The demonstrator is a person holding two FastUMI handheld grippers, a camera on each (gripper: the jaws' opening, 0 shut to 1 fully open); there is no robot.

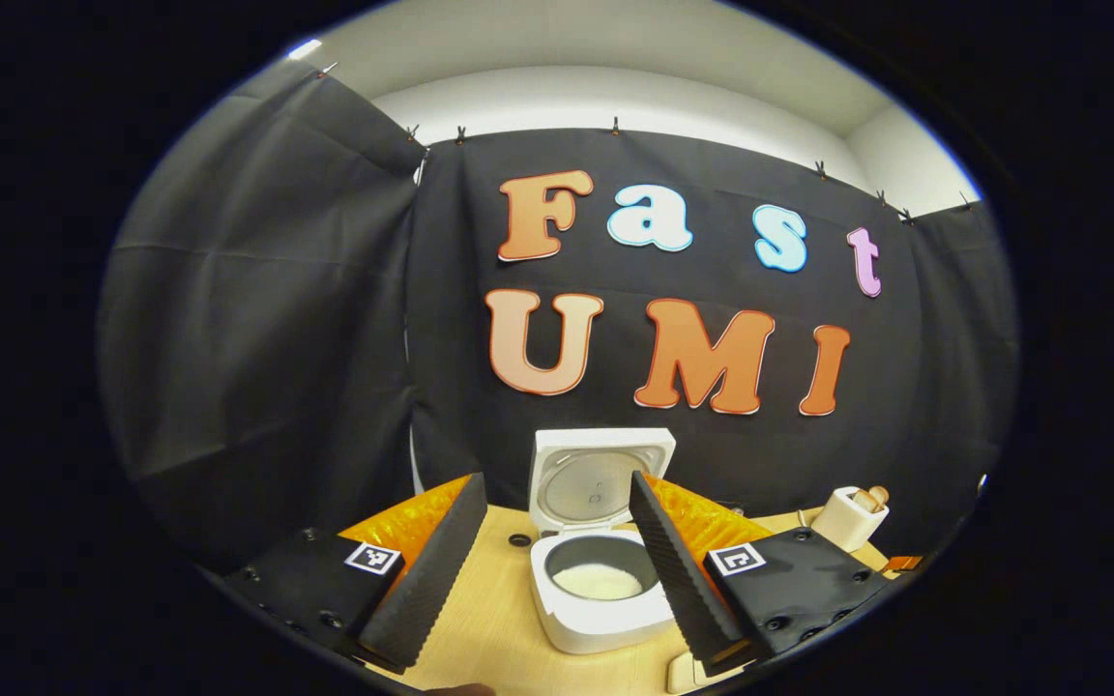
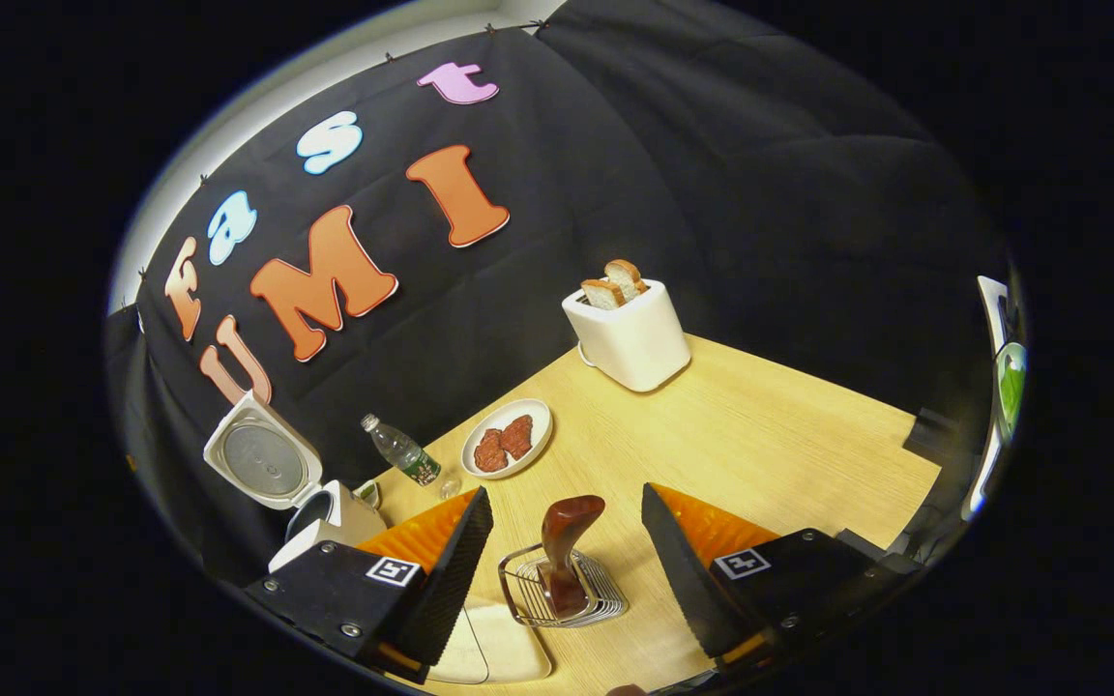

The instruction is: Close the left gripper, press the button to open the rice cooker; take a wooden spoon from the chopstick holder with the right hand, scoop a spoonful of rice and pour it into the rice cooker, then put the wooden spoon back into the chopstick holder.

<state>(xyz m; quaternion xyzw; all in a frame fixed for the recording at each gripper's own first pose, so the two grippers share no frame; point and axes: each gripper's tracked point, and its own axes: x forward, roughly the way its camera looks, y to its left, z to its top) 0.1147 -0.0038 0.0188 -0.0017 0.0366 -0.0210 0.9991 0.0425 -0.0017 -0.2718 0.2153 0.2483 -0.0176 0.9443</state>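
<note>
While the right gripper hangs released, the wooden spoon stands upright directly between its fingers in the wire chopstick holder, near the desk's front edge, long axis vertical. Judgement: right hand is nearer. Left gripper, also released, frames the rice cooker: lid up, rice inside. Right gripper view adds toaster, plate, bottle.
</note>
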